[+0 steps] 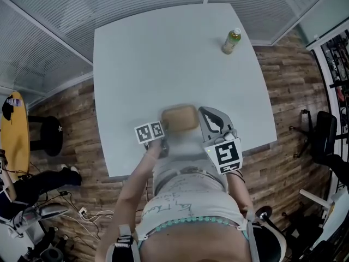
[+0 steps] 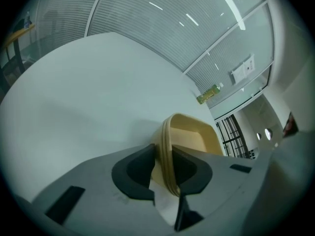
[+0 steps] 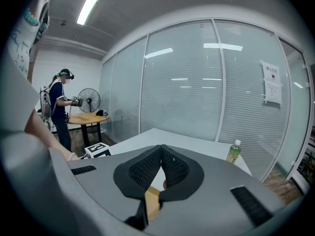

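Note:
A tan rectangular bowl (image 1: 178, 118) sits near the front edge of the white table (image 1: 163, 53). My left gripper (image 1: 164, 130) is at the bowl's left side. In the left gripper view the left gripper (image 2: 165, 154) is shut on the rim of the bowl (image 2: 197, 136), one pad inside and one outside. My right gripper (image 1: 207, 112) lies just right of the bowl and points away from me. In the right gripper view the right gripper (image 3: 161, 150) has its pads meeting at the tips with nothing between them. A sliver of the tan bowl (image 3: 152, 201) shows below them.
A green drink bottle (image 1: 232, 41) stands at the table's far right corner, also visible as bottle (image 2: 208, 93) and bottle (image 3: 234, 152). Glass walls with blinds ring the table. A black chair (image 1: 322, 135) stands to the right, a stool (image 1: 49, 135) to the left. A person (image 3: 60, 107) stands by a round table.

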Action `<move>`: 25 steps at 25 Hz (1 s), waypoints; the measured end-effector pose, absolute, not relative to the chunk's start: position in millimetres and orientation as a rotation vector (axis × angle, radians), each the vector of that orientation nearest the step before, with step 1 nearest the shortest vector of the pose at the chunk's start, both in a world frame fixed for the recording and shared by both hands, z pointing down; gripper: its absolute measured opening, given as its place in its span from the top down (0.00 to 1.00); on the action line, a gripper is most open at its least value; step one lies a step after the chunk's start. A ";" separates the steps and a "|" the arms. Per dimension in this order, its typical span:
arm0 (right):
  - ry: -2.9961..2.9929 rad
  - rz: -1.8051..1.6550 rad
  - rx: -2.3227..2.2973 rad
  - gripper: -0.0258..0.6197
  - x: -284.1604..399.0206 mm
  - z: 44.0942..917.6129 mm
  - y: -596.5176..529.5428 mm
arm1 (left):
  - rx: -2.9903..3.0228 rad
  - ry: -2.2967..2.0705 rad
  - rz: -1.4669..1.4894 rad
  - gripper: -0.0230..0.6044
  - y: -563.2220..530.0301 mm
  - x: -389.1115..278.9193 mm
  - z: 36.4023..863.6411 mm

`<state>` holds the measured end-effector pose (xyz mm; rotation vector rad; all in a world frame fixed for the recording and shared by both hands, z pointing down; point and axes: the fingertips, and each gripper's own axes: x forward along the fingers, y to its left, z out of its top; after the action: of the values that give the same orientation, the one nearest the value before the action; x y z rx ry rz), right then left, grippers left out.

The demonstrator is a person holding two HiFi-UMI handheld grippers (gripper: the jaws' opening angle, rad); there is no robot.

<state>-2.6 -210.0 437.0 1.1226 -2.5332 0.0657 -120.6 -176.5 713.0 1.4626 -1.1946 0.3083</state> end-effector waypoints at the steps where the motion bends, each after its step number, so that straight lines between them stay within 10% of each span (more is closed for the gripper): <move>1: -2.536 0.066 1.120 0.96 -2.1 436.9 -209.7 | 1.469 -1.192 0.309 0.86 -176.2 -120.1 709.5; 25: -2.609 0.042 1.174 0.96 12.0 403.5 -217.9 | 1.706 -1.213 0.111 0.86 -183.8 -128.3 551.0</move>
<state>12.0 -217.9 403.5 1.1744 -2.6087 0.0424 -128.3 -183.8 551.0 1.7063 -1.2128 0.1113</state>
